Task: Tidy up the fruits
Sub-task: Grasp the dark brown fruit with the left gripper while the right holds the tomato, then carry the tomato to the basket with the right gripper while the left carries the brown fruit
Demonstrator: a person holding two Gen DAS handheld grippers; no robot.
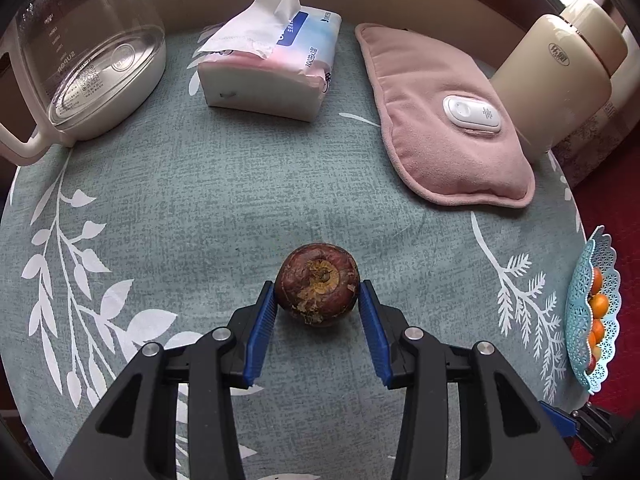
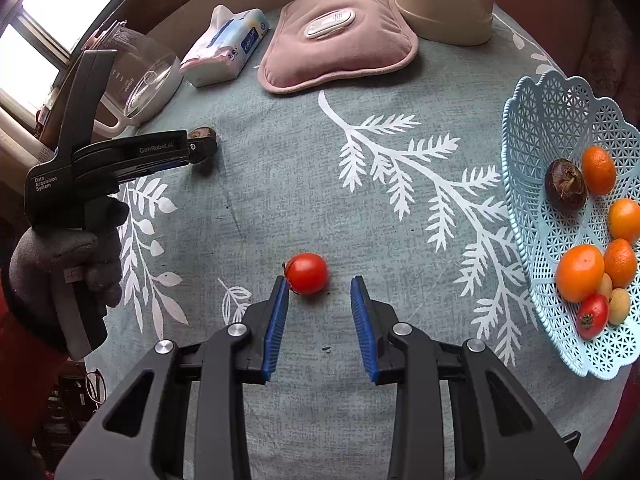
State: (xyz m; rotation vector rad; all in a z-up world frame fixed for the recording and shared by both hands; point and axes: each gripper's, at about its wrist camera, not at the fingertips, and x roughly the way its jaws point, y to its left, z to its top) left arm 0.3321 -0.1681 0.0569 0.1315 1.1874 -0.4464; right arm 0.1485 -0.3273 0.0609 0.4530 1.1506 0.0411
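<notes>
Two grippers, each at a fruit on the counter (image 1: 200, 184).
Left wrist view: the left gripper (image 1: 319, 300) brackets a water chestnut (image 1: 318, 289), fingers spread, a sliver of gap on the right side. Right wrist view: the right gripper (image 2: 319, 300) is spread wide, a cherry tomato (image 2: 307, 273) by its left finger; the blue basket (image 2: 560, 120) with oranges sits right.

Dark brown round water chestnut (image 1: 318, 289) lies mid-surface; white tissue pack (image 1: 270, 62) behind it, glass kettle (image 1: 86, 52) far left, pink padded heating pouch (image 1: 448, 120) right. Pale-blue lattice plastic basket (image 2: 560, 120) at right edge holds small orange citrus fruits (image 2: 580, 273).
</notes>
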